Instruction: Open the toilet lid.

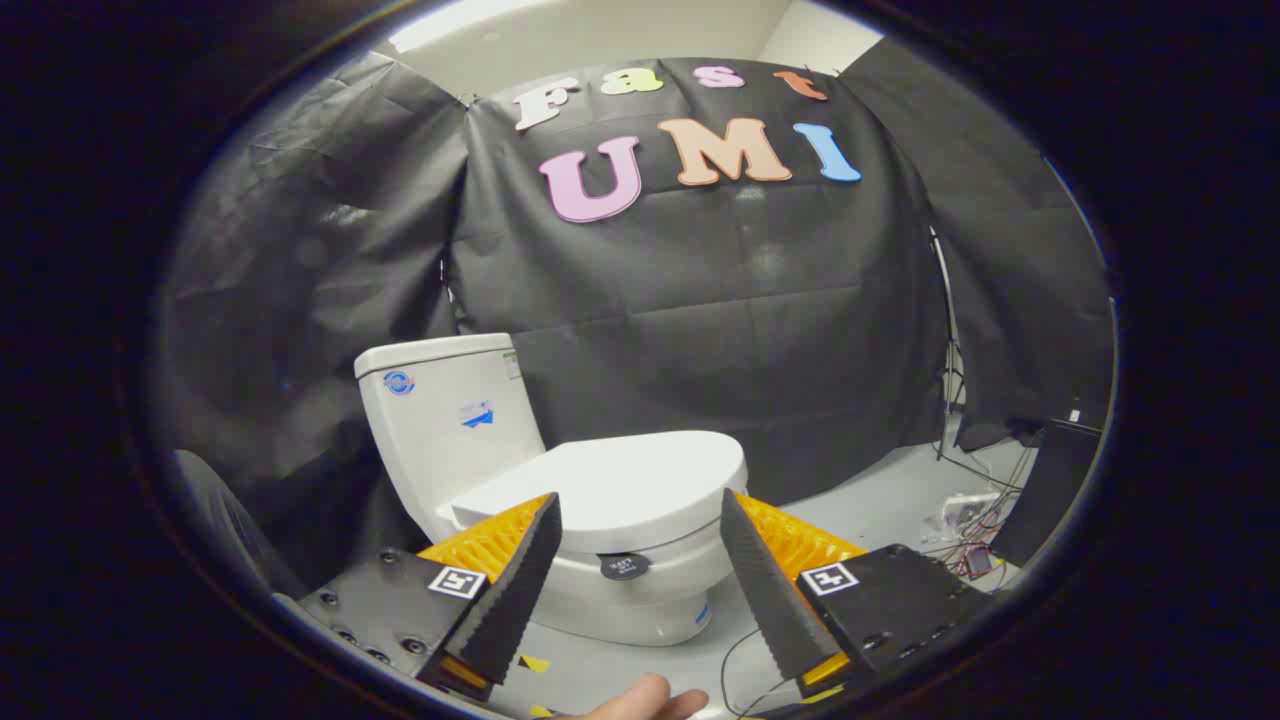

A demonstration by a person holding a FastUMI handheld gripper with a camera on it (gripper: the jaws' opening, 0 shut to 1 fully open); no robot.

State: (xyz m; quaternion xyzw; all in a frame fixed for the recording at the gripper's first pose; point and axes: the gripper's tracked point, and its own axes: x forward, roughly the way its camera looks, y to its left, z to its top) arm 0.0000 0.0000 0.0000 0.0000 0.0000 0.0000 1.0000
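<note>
A white toilet stands on the grey floor against the black cloth wall, its tank at the back left. The white lid lies flat and closed over the bowl. My gripper is open, its two black ribbed fingers spread wide with nothing between them. The fingertips frame the lid's near side and look short of it, still apart from the toilet. A small round black sticker sits on the bowl below the lid's edge.
A person's hand shows just under the fingers. Loose cables and small electronics lie on the floor to the right, beside a black box. Yellow-black markers are stuck on the floor near the toilet base.
</note>
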